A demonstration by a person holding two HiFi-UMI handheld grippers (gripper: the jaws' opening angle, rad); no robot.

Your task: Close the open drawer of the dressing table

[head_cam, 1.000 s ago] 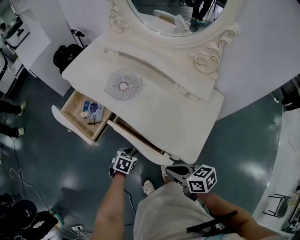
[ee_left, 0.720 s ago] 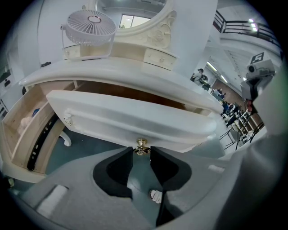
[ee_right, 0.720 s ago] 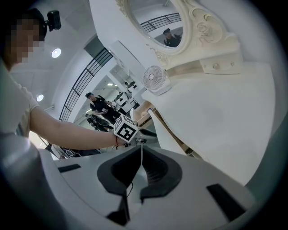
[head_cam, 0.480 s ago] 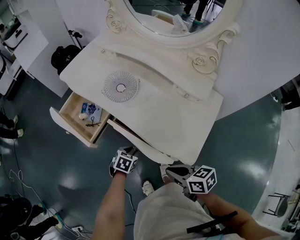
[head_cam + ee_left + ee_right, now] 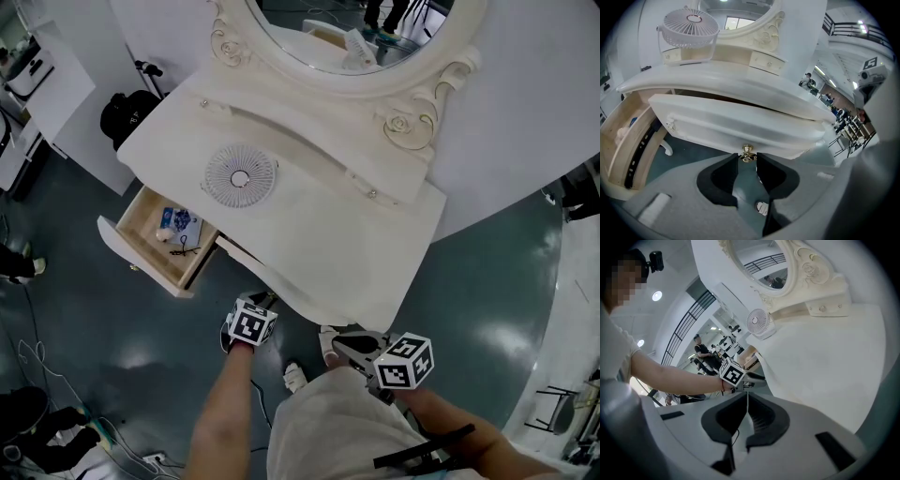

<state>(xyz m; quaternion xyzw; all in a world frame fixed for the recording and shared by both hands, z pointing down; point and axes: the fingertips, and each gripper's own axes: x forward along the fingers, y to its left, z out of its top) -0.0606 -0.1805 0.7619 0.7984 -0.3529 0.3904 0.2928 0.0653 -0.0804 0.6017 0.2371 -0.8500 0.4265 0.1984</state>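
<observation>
Above the dark, glossy floor [image 5: 487, 309], the right claw [image 5: 746, 394] is closed. The left claw [image 5: 747, 156] grips the brass knob [image 5: 748, 151] of the middle drawer [image 5: 740, 129], which is slightly open under the worktop [image 5: 319, 234]. The left drawer [image 5: 131, 253], wide open, holds a blue packet [image 5: 185, 223].

No legible text, brand or number anywhere in view.
- Marker cube [image 5: 251, 324], lower centre of the head view: black-and-white square pattern only, no letters or digits.
- Second cube [image 5: 404, 362], lower right: same.
- Blue packet [image 5: 180, 223] in the open side drawer [image 5: 141, 251], left: print too small to read.
</observation>
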